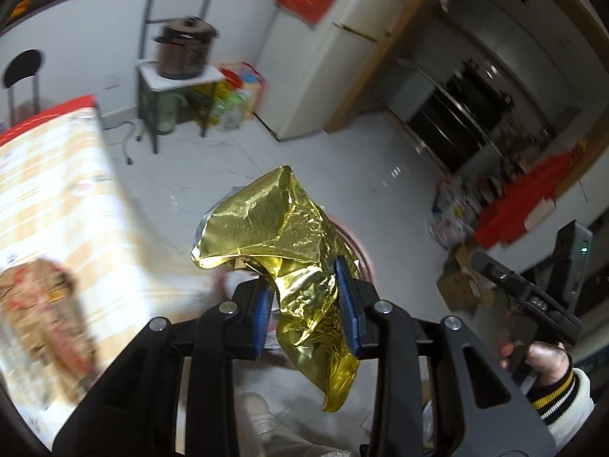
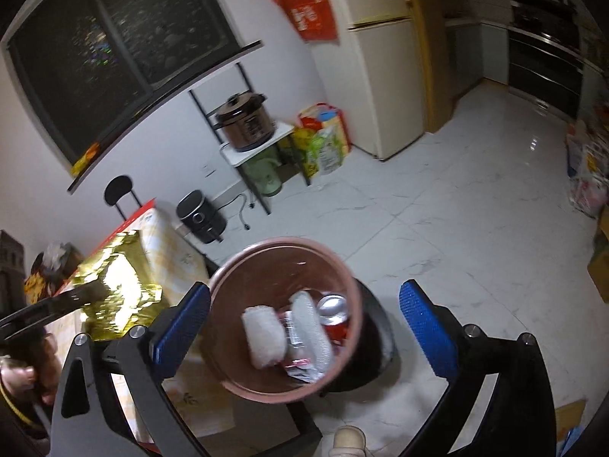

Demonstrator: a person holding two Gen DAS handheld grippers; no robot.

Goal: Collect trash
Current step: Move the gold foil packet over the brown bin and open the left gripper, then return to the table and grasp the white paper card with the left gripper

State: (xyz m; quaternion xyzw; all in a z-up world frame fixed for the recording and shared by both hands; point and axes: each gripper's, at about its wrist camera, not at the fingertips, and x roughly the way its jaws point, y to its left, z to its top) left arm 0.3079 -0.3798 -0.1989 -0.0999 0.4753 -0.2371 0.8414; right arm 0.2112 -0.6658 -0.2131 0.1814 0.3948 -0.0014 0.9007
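At the centre of the left wrist view the left gripper [image 1: 308,297] pinches crumpled gold foil [image 1: 281,236], while the right gripper [image 2: 304,327], jaws spread wide, frames the pink bin [image 2: 228,266] at lower centre

Floor [image 2: 437,228]: white marble tiles.
On it: pink bin [image 2: 224,278], black air fryer [image 2: 201,216], fridge [image 2: 384,76], metal rack [image 2: 262,175].

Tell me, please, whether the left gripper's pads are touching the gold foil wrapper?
Touching: the left wrist view shows the left gripper with both blue pads pressed against the gold foil wrapper.
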